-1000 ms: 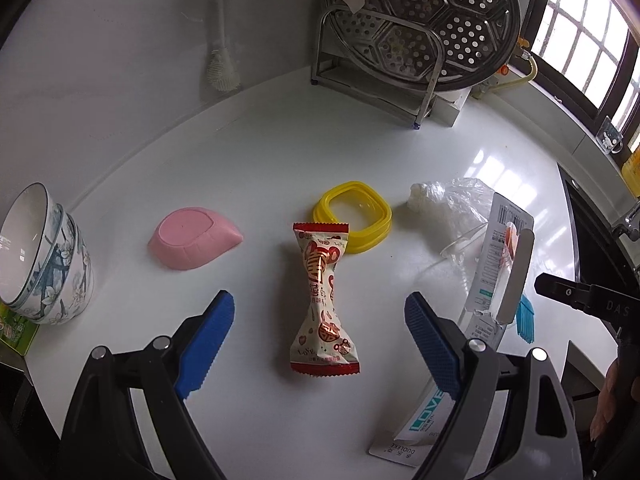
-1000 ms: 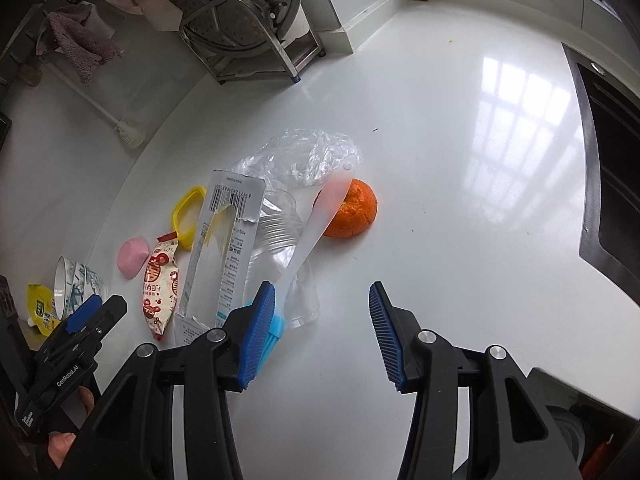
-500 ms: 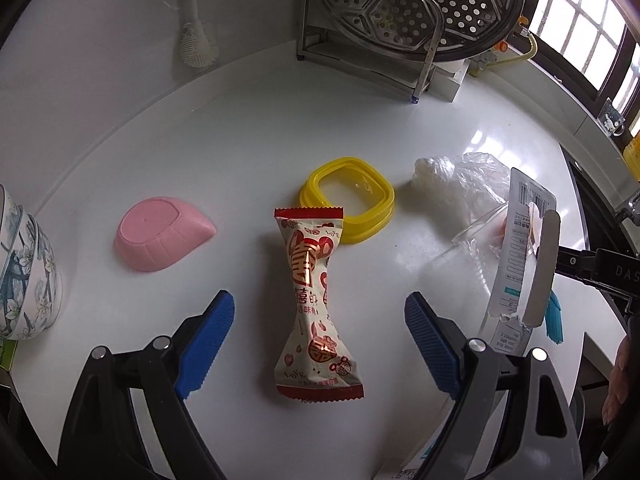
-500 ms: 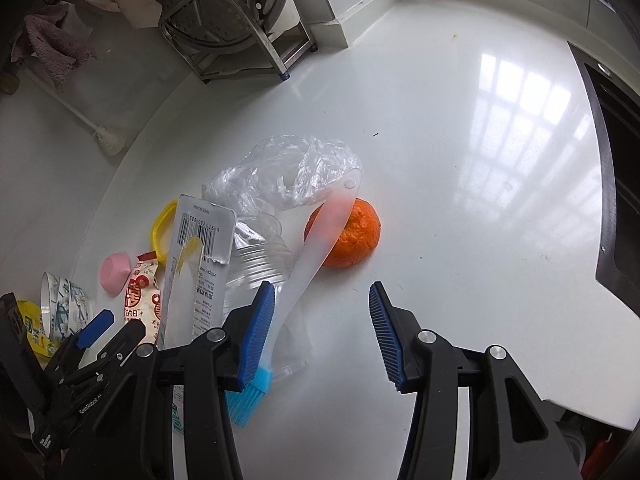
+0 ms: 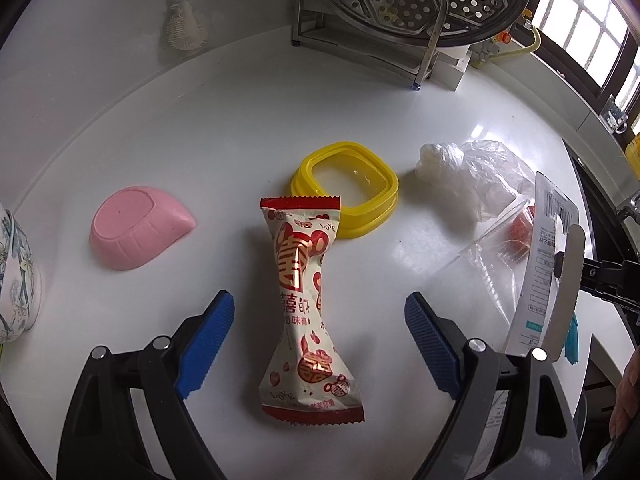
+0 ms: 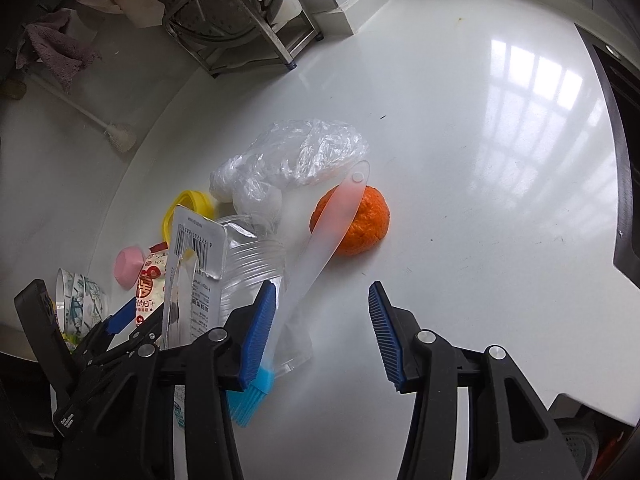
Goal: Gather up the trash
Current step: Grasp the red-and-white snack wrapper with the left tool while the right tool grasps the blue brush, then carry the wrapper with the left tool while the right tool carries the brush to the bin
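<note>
**Left wrist view: snack wrapper lies between spread jaws**

Left wrist view shows the left hand-held gripper (image 5: pixel 318 344) with its jaws wide apart and nothing held. The snack wrapper (image 5: pixel 308 304) lies lengthwise on the white tabletop (image 5: pixel 240 120), its lower end between the blue pads (image 5: pixel 206 340), touching neither. The wrapper is cream and red, twisted narrow at the middle, printed with large red Chinese characters and the word "LOVE" near each end.

Just beyond the wrapper's far end sits a yellow ring (image 5: pixel 346 192), its near edge tucked under that end. Left of the wrapper, well apart, a pink dish (image 5: pixel 138 232) rests upside down. Right of the wrapper stands a barcoded package card (image 5: pixel 546 248) with small print too fine to read, clear plastic film (image 5: pixel 492 268) spread beside it. A crumpled plastic bag (image 5: pixel 464 176) lies right of the yellow ring. Farther back, a steel rack (image 5: pixel 380 8) stands against the wall.

Right wrist view has the right hand-held gripper (image 6: pixel 322 334) also spread wide, gripping nothing. Its left pad sits close beside the frosted handle of a blue silicone brush (image 6: pixel 320 248); I cannot tell whether they touch. An orange (image 6: pixel 366 224) lies behind that handle. The wrapper (image 6: pixel 150 284) shows at the left, past the card (image 6: pixel 192 264).
</note>
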Motion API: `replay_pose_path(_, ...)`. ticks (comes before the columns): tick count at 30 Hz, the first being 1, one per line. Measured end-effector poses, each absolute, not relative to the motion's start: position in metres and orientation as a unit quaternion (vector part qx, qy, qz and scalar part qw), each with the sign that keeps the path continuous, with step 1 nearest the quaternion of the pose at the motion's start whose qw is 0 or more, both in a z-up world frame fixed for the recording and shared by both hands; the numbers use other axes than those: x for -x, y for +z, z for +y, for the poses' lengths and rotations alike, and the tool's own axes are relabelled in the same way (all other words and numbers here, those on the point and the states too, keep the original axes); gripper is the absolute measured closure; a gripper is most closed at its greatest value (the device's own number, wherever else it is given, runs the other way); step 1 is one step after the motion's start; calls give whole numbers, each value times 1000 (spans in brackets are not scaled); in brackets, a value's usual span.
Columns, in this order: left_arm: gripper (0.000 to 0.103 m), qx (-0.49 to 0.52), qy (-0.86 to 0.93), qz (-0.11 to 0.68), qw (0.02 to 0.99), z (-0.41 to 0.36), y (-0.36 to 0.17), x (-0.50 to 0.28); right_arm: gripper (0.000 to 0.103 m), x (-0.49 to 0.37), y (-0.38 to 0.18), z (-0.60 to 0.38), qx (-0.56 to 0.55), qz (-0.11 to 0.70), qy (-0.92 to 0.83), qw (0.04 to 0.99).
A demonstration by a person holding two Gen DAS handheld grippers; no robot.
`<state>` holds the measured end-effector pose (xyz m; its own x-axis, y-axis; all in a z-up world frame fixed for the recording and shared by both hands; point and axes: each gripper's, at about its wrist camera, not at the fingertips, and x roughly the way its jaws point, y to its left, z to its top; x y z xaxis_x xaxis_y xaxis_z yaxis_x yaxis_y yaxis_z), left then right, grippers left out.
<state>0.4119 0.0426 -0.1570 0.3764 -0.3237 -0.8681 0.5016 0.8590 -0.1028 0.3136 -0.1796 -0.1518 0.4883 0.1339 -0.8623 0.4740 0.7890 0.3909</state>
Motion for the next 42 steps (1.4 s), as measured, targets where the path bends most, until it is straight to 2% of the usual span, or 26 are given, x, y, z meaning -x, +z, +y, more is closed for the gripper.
replay_pose_path(6,18,-86,-255,500,823,41,-162,-415,73,-316,-154,-173,-320,496,-81,803)
replay_pose_path(8,21,-82,-256,502,822,40,-163,-416,83,-317,-153,-172,-322,493,-74,805)
replay_pose_path(10,29,-78,-259,503,821,39,-164,-416,85,-318,-152,-170,-319,493,-67,806)
replay_pose_path(12,33,-78,-261,502,821,38,-165,-416,89,-319,-152,-168,-320,492,-59,807)
replay_pose_path(13,37,-77,-263,502,820,38,-164,-416,94,-319,-152,-167,-321,492,-58,807)
replay_pose_path(14,40,-77,-265,501,821,37,-164,-416,95,-318,-152,-167,-320,492,-59,808)
replay_pose_path(17,61,-75,-269,501,819,36,-162,-417,95,-317,-152,-166,-321,490,-58,808)
replay_pose_path(19,85,-72,-269,505,817,36,-162,-418,95,-315,-152,-166,-320,490,-58,809)
replay_pose_path(25,89,-59,-265,506,818,44,-156,-418,95,-309,-150,-165,-319,487,-60,811)
replay_pose_path(42,89,-33,-256,474,842,72,-99,-399,95,-283,-131,-168,-320,465,-56,824)
